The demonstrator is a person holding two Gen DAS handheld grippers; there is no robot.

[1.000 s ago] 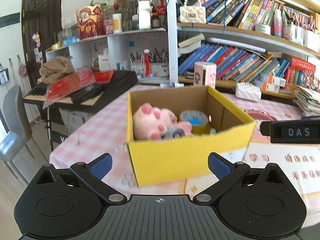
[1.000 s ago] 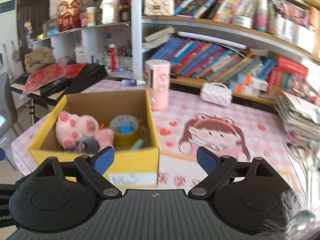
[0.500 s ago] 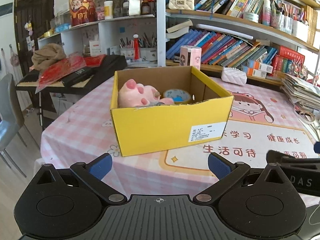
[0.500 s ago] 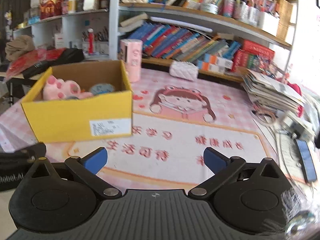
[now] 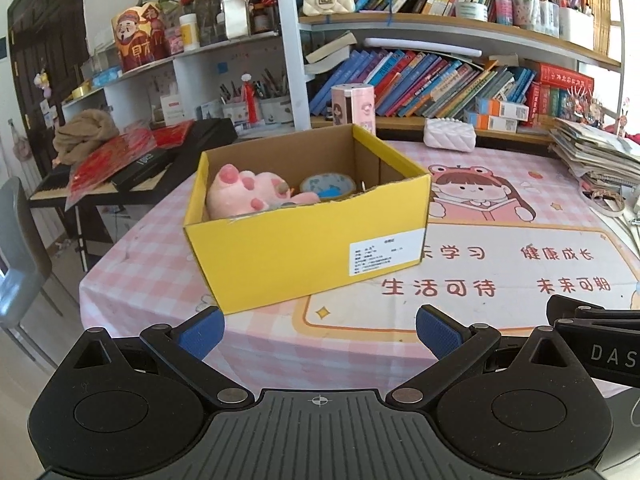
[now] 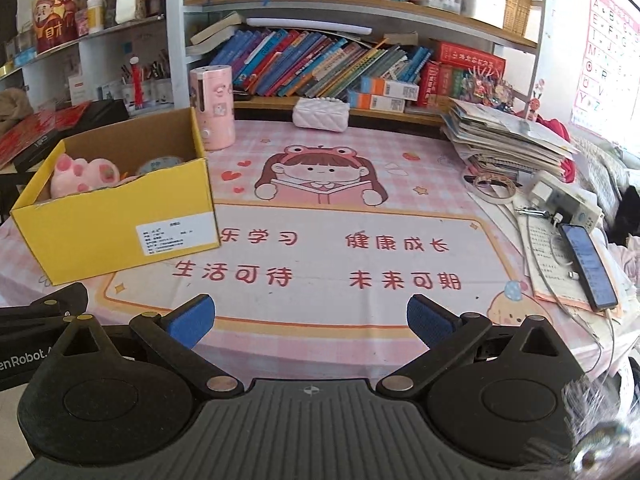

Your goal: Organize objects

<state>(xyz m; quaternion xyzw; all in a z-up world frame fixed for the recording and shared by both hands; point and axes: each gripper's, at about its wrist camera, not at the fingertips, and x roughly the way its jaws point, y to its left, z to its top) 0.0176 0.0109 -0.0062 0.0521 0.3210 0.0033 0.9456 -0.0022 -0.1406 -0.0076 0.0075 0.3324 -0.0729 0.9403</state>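
On the pink checked tablecloth sits the yellow cardboard box, white printed label on its near wall, text too small to read. Inside the box: pink plush toy at left, tape roll right of it. Mat right of the box reads "生活可待", "未来可期", "健康成长". Left gripper and right gripper hang short of the box, jaws spread wide, holding nothing. "DAS" shows on the right gripper's body, seen right of the box.
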